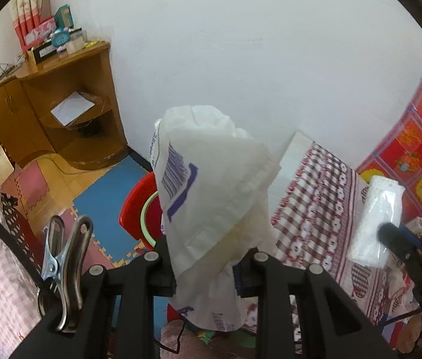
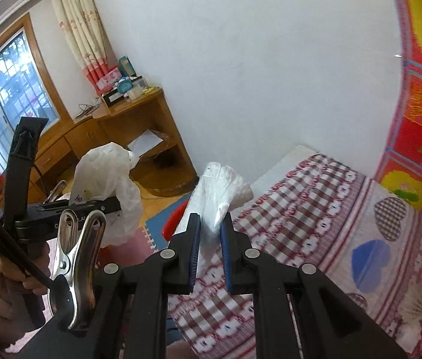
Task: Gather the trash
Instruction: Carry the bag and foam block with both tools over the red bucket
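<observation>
My left gripper [image 1: 205, 257] is shut on a white plastic bag with purple print [image 1: 211, 185], held up in the air above the floor; the bag also shows in the right wrist view [image 2: 106, 179] at the left. My right gripper [image 2: 211, 224] is shut on a clear white plastic wrapper [image 2: 220, 191], held above the edge of the bed. That wrapper and the right gripper's finger also show at the right of the left wrist view [image 1: 375, 218]. A red bin with a green rim [image 1: 142, 209] stands on the floor below the bag, mostly hidden.
A bed with a red-and-white checked sheet [image 2: 315, 209] fills the right. A wooden desk with shelves [image 1: 70, 104] stands in the corner with boxes and a blue clock on top. Coloured foam mats [image 1: 97, 197] cover the floor. A patterned cloth [image 2: 420, 104] hangs on the right wall.
</observation>
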Demonstrator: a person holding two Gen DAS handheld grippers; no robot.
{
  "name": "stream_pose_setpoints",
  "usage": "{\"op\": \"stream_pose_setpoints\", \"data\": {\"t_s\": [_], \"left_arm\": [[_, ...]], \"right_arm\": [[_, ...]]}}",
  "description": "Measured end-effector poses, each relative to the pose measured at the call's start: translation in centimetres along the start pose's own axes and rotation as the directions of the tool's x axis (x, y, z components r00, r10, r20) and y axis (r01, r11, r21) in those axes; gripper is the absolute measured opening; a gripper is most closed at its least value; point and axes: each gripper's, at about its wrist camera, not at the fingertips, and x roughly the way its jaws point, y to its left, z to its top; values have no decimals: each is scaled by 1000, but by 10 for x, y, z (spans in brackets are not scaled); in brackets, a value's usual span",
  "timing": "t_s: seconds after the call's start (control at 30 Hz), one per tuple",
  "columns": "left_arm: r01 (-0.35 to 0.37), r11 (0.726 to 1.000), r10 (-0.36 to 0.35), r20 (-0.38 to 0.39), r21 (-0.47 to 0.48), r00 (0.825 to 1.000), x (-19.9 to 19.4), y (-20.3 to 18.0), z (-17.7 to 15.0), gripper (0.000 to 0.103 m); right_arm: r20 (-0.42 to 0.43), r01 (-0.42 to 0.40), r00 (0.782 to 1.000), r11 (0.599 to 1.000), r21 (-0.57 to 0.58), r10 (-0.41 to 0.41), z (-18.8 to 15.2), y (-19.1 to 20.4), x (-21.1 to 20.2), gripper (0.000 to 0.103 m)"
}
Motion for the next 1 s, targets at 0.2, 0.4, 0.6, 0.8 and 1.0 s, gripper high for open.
{"op": "stream_pose_setpoints", "data": {"t_s": [0.2, 0.4, 0.6, 0.8, 1.0], "left_arm": [[17, 1000, -18, -34, -12, 999, 25, 31, 16, 27], [38, 999, -38, -76, -6, 996, 61, 61, 31, 27], [83, 996, -80, -117, 22, 990, 110, 79, 41, 27], [119, 992, -111, -157, 41, 981, 162, 91, 41, 27], [156, 985, -142, -186, 67, 972, 200, 93, 36, 27]], "right_arm": [[-45, -4, 999, 1000, 3, 4, 17, 22, 42, 14], [-99, 1, 995, 1000, 8, -1, 32, 43, 94, 14], [-157, 34, 987, 999, 23, -30, 39, 55, 146, 14], [-223, 78, 972, 996, 38, -68, 45, 54, 198, 14], [-296, 110, 951, 992, 61, -87, 44, 44, 244, 14]]}}
